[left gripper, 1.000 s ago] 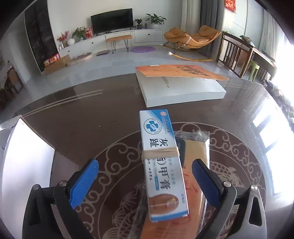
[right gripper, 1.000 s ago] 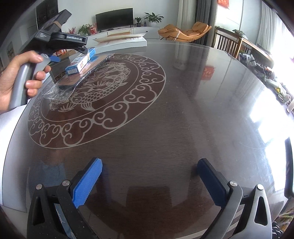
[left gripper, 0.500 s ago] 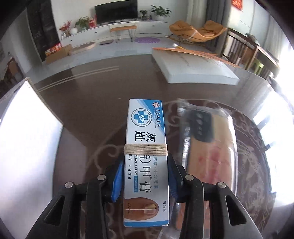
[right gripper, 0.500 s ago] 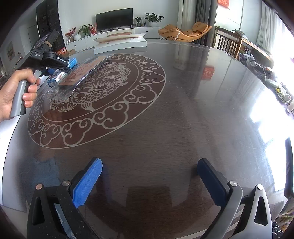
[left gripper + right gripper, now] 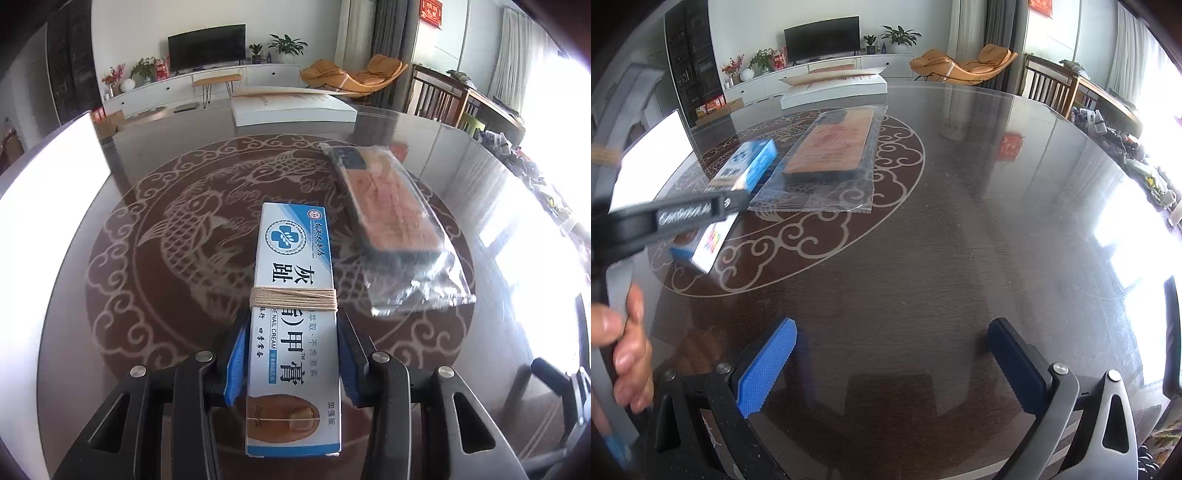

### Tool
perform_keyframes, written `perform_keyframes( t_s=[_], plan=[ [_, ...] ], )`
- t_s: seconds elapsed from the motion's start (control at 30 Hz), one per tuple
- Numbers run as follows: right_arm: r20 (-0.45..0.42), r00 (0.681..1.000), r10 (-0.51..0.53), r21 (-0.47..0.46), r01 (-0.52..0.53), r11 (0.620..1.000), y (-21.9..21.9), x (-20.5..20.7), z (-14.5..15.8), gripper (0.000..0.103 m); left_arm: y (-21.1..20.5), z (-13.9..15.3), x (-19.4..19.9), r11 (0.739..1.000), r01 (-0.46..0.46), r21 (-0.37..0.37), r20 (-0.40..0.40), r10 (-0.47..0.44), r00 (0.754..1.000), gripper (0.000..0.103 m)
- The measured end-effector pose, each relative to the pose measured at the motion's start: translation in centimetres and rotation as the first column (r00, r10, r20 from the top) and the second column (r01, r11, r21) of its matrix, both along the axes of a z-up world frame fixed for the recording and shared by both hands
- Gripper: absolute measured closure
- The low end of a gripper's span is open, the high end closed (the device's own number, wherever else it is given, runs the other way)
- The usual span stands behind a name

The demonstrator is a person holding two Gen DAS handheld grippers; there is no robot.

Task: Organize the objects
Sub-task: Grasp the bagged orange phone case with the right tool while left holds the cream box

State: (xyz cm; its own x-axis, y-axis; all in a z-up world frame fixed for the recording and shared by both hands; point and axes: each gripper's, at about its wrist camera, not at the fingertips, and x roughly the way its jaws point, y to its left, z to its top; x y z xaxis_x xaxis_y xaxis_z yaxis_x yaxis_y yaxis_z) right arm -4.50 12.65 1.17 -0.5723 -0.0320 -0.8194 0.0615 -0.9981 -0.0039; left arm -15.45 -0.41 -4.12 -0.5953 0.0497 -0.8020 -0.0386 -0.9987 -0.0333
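Cream box (image 5: pixel 293 325): a blue-and-white carton bound with tan string, gripped by its long sides above the counter's (image 5: pixel 155 332) fish medallion.
Left claw (image 5: pixel 291 354): closed on the cream box, blue pads pressed to both flanks.
Left wrist view alone: shows the box's printed top face and the pad contact.
Right wrist view alone: shows the box (image 5: pixel 744 168) from the side, and a bare hand (image 5: pixel 628 343) on the left claw's handle.
Wrapped packet (image 5: pixel 391 218): an orange block in clear plastic, lying on the counter just right of the cream box, apart from it.
White flat box (image 5: pixel 291 109): beyond the cream box, near the counter's far edge.
Right claw (image 5: pixel 892 365): wide open, holding nothing, low over bare counter, well right of the cream box.
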Motion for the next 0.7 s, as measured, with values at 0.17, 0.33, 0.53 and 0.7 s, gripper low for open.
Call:
perform_keyframes(
  t_s=[0.17,0.33,0.53,0.7],
  plan=[
    [0.0,1.0,0.0,0.0,0.0,1.0,0.0,0.0,0.0,0.0,-2.7,-0.5,2.3,0.999,-0.023,-0.044,0.008,0.023,1.0,0.025],
    [0.0,1.0,0.0,0.0,0.0,1.0,0.0,0.0,0.0,0.0,-4.1,-1.0,2.9,0.998,-0.047,-0.041,0.053,0.049,0.997,0.0],
    [0.0,1.0,0.002,-0.001,-0.002,1.0,0.0,0.0,0.0,0.0,-3.9,-0.9,2.9,0.998,-0.051,-0.044,0.043,0.052,0.998,0.0],
    [0.0,1.0,0.003,-0.001,-0.003,1.0,0.0,0.0,0.0,0.0,-3.9,-0.8,2.9,0.998,-0.051,-0.044,0.043,0.053,0.998,0.0]
  ],
)
